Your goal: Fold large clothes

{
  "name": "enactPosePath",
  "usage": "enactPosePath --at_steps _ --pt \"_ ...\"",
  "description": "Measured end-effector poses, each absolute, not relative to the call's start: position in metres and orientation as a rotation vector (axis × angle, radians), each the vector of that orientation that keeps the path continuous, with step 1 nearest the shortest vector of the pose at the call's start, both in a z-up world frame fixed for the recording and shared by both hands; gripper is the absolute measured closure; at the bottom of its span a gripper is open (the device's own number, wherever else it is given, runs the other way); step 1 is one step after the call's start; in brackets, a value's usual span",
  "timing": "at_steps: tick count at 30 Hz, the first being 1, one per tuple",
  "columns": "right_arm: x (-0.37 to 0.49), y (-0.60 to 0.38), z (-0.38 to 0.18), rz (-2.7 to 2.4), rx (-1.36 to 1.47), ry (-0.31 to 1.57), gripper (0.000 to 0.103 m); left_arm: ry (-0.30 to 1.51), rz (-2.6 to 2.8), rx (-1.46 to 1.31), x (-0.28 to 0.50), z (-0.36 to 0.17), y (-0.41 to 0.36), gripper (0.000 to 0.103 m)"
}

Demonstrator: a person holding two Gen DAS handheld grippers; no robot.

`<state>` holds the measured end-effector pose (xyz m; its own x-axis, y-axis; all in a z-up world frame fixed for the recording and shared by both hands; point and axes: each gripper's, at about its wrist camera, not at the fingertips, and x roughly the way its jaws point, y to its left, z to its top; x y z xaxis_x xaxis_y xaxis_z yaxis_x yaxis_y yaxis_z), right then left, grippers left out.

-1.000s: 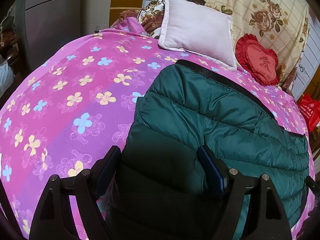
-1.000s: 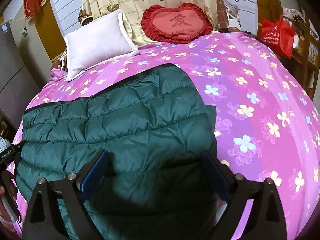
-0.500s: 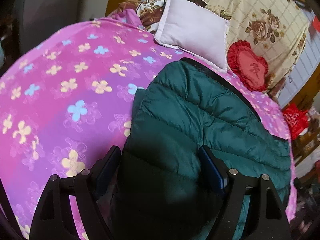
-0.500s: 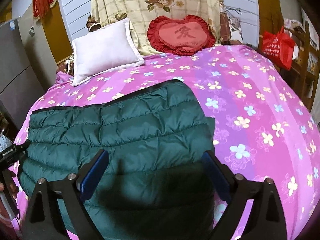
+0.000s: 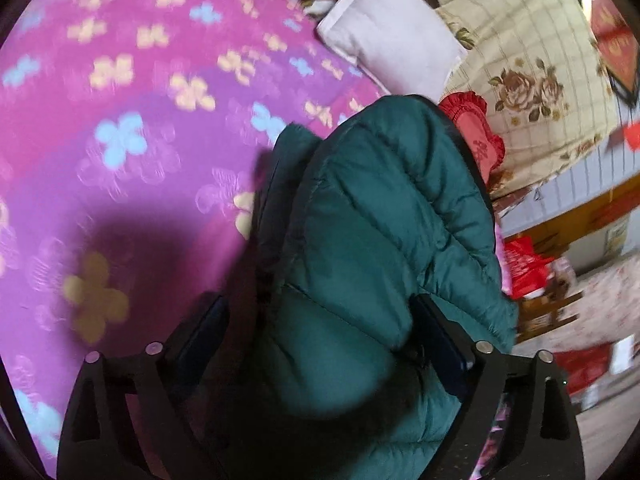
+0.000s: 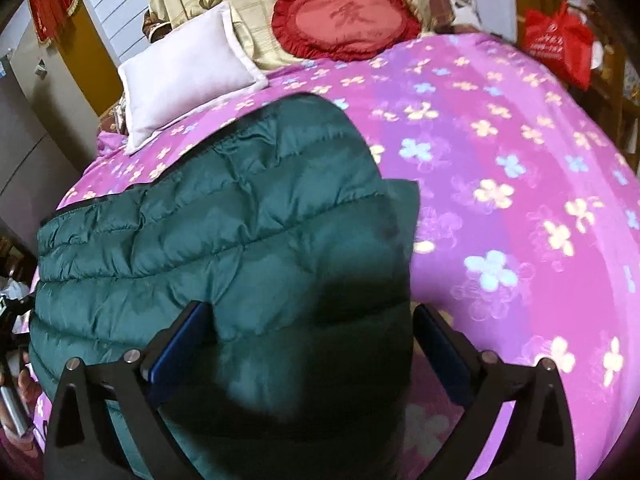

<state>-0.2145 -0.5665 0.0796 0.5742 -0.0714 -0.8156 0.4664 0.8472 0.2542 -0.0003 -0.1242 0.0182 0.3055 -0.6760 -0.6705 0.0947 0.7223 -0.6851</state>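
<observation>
A dark green quilted puffer jacket (image 5: pixel 372 240) lies folded on a pink flowered bedspread (image 5: pixel 120 128). In the left wrist view my left gripper (image 5: pixel 320 344) is open, its jaws wide apart over the jacket's near left end, low and close to the fabric. In the right wrist view the jacket (image 6: pixel 224 240) fills the lower left. My right gripper (image 6: pixel 312 344) is open over the jacket's near right corner, with its right finger (image 6: pixel 440 344) beyond the jacket's edge above the bedspread (image 6: pixel 520 200). Neither gripper holds fabric.
A white pillow (image 6: pixel 184 76) and a red heart cushion (image 6: pixel 348 20) lie at the head of the bed against a floral cloth (image 5: pixel 532 60). A red bag (image 6: pixel 560 44) stands beyond the bed's right side. A grey cabinet (image 6: pixel 24 140) is at left.
Both grippers have moved down and closer to the jacket. The left wrist view has swung right and tilted, now blurred. Both grippers stay open.
</observation>
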Motion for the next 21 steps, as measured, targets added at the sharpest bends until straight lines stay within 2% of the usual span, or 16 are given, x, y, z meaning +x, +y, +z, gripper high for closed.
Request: enactPosePath --at_steps 8,12,14,15,16,17,18,20,21 --pt "-0.199 -0.594 0.046 -0.165 0.643 0.901 0.0 1.153 -0.621 -0.573 0.008 0.018 -0.139 0.019" --pt "-0.191 -0.592 0.044 -0.118 0.62 0.908 0.0 1.145 -0.651 -0.528 0.008 0.018 -0.148 0.019" --pt "-0.189 -0.589 0.043 -0.088 0.622 0.9 0.001 1.149 -0.678 -0.531 0.006 0.018 -0.152 0.039" --pt "-0.187 -0.585 0.043 -0.08 0.612 0.891 0.004 1.135 -0.677 -0.524 0.003 0.02 -0.153 0.043" --pt "-0.187 -0.582 0.045 -0.08 0.6 0.883 0.01 1.119 -0.683 -0.511 0.0 0.024 -0.153 0.051" --pt "-0.188 -0.579 0.048 -0.075 0.595 0.867 0.02 1.111 -0.685 -0.502 -0.003 0.027 -0.154 0.058" --pt "-0.19 -0.576 0.051 -0.073 0.594 0.853 0.024 1.101 -0.685 -0.495 -0.007 0.033 -0.154 0.061" --pt "-0.196 -0.571 0.058 -0.082 0.585 0.836 0.045 1.084 -0.693 -0.492 -0.014 0.044 -0.152 0.073" --pt "-0.2 -0.569 0.065 -0.08 0.586 0.819 0.05 1.075 -0.698 -0.492 -0.017 0.049 -0.151 0.075"
